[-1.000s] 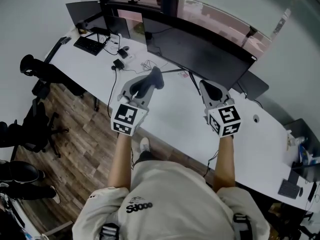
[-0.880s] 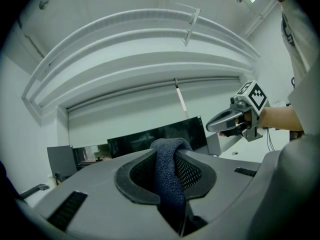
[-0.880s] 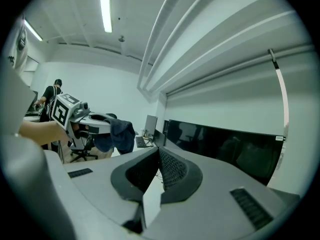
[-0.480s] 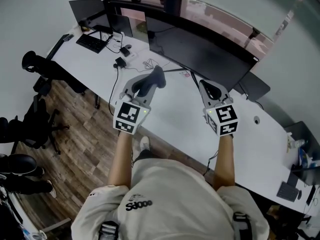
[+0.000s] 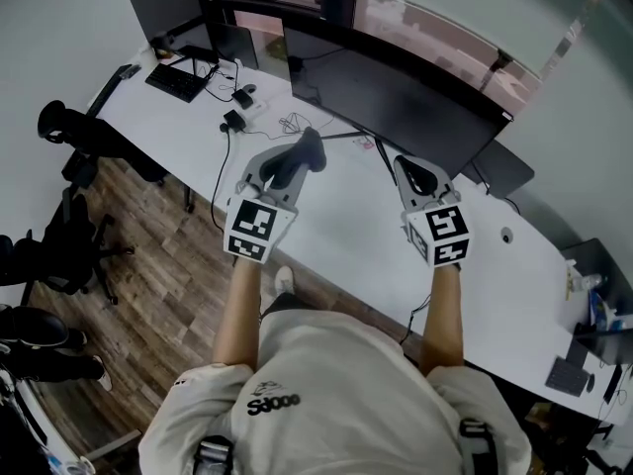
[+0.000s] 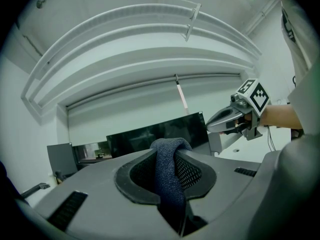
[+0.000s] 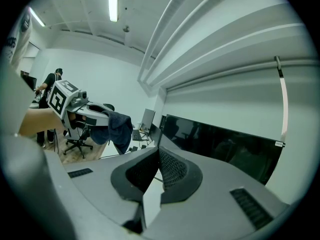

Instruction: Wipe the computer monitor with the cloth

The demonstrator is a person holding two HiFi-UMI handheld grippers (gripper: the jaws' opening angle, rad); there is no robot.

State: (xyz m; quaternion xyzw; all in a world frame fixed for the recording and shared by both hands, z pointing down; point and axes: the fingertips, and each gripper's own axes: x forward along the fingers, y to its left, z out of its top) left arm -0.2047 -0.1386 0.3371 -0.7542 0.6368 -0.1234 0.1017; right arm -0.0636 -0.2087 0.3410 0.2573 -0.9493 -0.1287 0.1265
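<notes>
Over the white desk (image 5: pixel 346 231), the left gripper (image 5: pixel 295 162) is pinching the dark cloth (image 6: pixel 167 169) tight, apparently ready for wiping, while the right gripper (image 5: pixel 412 176) is hanging closed and empty. Beyond both, the black monitor (image 5: pixel 396 102) is standing clear of the cloth.

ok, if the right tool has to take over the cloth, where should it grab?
Probably the loose tail of the cloth drooping below the left tool, with the right tool coming in from its own side. The upper fold is pinched in the left jaws; only the hanging part is free.
</notes>
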